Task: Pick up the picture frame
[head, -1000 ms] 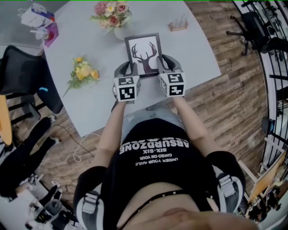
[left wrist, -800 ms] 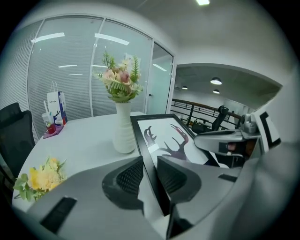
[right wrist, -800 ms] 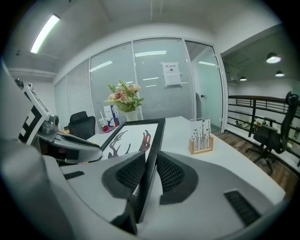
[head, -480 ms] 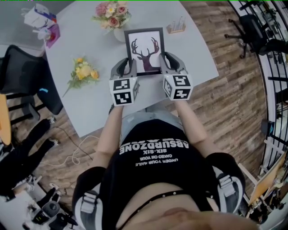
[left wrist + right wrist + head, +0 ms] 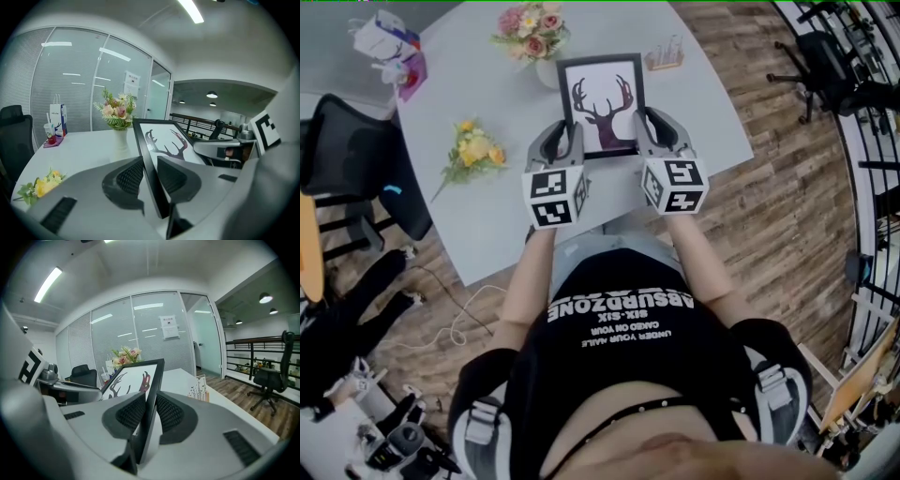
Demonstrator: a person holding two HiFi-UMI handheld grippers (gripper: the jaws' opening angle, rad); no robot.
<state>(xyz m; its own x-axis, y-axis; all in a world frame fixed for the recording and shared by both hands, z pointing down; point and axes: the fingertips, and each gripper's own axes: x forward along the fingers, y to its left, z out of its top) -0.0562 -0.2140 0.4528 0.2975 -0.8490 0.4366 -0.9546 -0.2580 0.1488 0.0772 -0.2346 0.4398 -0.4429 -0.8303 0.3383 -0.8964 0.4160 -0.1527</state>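
Note:
A black picture frame (image 5: 602, 103) with a dark red deer-antler print hangs above the white table (image 5: 487, 216), held at its two lower side edges. My left gripper (image 5: 572, 141) is shut on the frame's left edge (image 5: 152, 183). On the right edge (image 5: 151, 404) my right gripper (image 5: 642, 131) is shut as well. The pads (image 5: 130, 176) of the left gripper press both faces of the frame, and the right gripper's pads (image 5: 131, 412) do the same. In the left gripper view the frame's face (image 5: 164, 145) stands up and leans back.
A vase of pink flowers (image 5: 530, 28) stands just behind the frame. A yellow bouquet (image 5: 473, 150) lies at the table's left. A small wooden holder (image 5: 667, 54) stands at the back right. A white bag and a pink item (image 5: 389, 47) sit far left. An office chair (image 5: 347, 159) stands left of the table.
Both grippers have risen together with the frame, which now stands higher above the table and looms larger in the head view. The grips look unchanged.

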